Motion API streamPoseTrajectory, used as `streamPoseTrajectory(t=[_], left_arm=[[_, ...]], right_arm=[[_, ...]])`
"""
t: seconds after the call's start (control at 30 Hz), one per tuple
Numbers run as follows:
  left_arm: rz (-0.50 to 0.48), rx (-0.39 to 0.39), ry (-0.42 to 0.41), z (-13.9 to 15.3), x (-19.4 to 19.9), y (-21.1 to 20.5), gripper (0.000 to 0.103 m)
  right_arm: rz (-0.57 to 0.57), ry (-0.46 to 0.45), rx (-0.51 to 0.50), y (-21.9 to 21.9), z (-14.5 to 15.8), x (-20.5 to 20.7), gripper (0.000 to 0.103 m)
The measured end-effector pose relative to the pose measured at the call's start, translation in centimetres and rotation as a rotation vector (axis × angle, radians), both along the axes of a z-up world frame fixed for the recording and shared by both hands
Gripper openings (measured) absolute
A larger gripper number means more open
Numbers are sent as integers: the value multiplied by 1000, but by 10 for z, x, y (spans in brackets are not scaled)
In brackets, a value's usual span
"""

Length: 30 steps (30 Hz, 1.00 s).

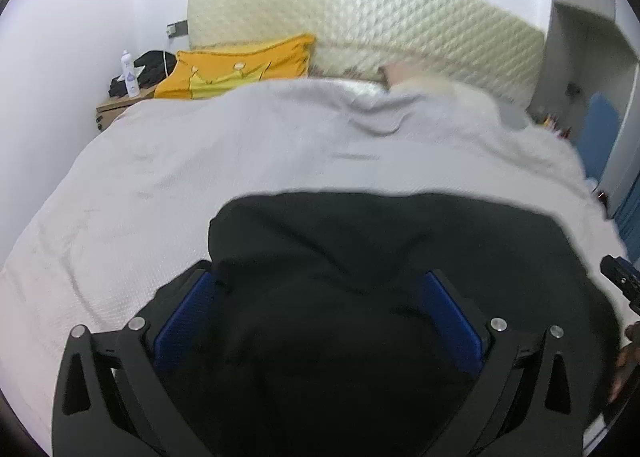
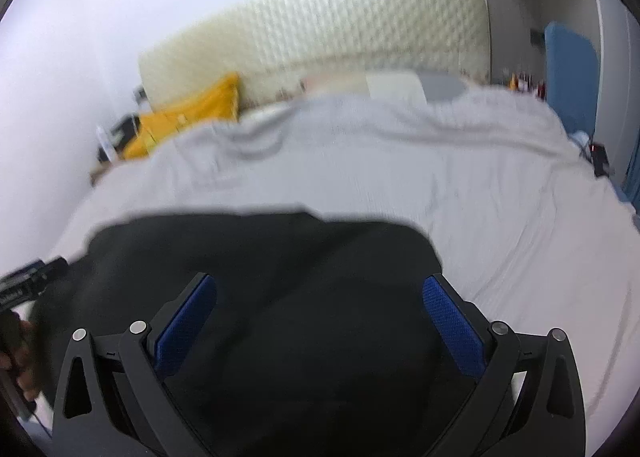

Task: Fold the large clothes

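Observation:
A large black garment [image 1: 360, 249] lies on the grey bedspread [image 1: 200, 161] at the near end of the bed. It also shows in the right wrist view [image 2: 280, 257]. My left gripper [image 1: 320, 289] is open, its blue pads spread wide over the garment's left part. My right gripper [image 2: 320, 293] is open, its blue pads spread wide over the garment's right part. Cloth fills the gap between each pair of fingers; I cannot tell whether the pads touch it. The right gripper's body shows at the right edge of the left wrist view [image 1: 622, 281].
A yellow cushion [image 1: 240, 65] lies at the head of the bed against a cream quilted headboard [image 1: 380, 17]. A wooden nightstand [image 1: 108, 109] with a white bottle [image 1: 129, 73] stands far left. A blue panel [image 2: 568, 73] stands far right.

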<state>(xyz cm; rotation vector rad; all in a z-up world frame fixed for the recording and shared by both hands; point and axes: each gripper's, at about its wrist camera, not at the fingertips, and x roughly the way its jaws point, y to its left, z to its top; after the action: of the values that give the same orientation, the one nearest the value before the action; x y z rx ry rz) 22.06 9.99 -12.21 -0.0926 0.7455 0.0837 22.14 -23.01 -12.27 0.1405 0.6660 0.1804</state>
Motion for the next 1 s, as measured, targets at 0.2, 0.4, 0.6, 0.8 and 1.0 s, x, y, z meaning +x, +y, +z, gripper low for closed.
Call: streamPoseTrajectory(t=[0.2, 0.4, 0.6, 0.8, 1.0], left_arm=[[-41, 11, -94, 72, -47, -19, 103], [-91, -20, -164, 147, -98, -33, 103], [-116, -1, -252, 202, -156, -45, 103], [-220, 4, -352, 227, -213, -58, 103], [-200, 62, -391, 230, -249, -70, 103]], right_arm=[[27, -131, 26, 2, 78, -41, 103], [63, -237, 68, 5, 155, -97, 103], [106, -333, 67, 12, 213, -164, 103], [138, -440, 76, 20, 239, -225, 103], [164, -497, 103, 25, 242, -274, 103]])
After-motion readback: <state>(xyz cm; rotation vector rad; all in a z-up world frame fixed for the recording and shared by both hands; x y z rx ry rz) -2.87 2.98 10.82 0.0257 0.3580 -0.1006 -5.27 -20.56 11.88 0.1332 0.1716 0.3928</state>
